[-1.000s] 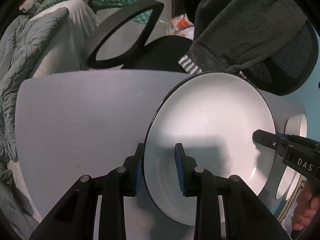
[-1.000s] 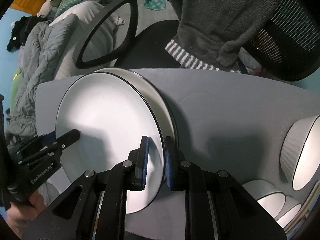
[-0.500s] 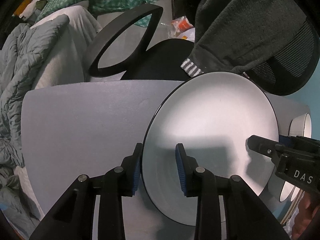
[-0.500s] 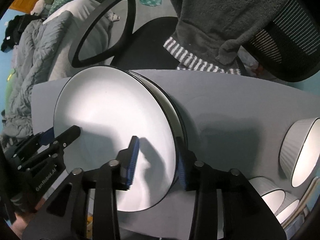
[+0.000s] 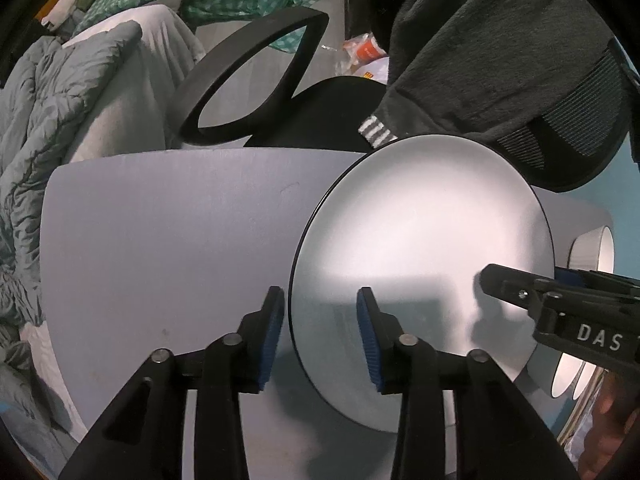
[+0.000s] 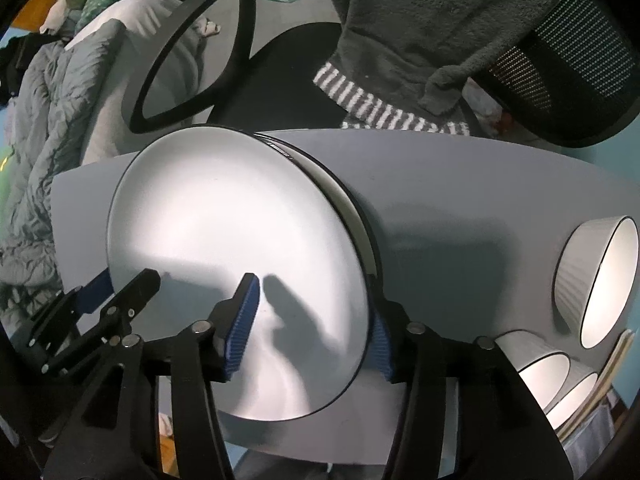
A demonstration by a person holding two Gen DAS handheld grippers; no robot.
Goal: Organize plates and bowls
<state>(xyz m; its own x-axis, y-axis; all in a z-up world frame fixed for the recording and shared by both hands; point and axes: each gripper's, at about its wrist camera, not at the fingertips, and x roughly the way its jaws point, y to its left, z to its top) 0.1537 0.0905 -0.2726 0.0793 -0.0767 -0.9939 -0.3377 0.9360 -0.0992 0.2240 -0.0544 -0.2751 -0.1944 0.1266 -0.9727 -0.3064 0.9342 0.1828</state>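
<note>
Straddling opposite rims of the round white black-edged ceramic plate [image 5: 424, 248] stacked on the grey table [image 5: 168, 216], left gripper [image 5: 320, 336] and right gripper [image 6: 308, 320] have just been opening, pads clear; it looks rigid, glossy, breakable—best pinched at the rim.

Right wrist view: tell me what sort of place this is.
Probably a bedroom or small living room used as a work space, not a kitchen. A rumpled grey quilt lies on what looks like a bed, a mesh office chair draped with a dark garment stands behind the grey table.

Black-rimmed white plate [image 6: 224, 216] stacked flat on another plate [image 6: 348, 204], white ribbed bowls [image 6: 596, 276] well right
</note>
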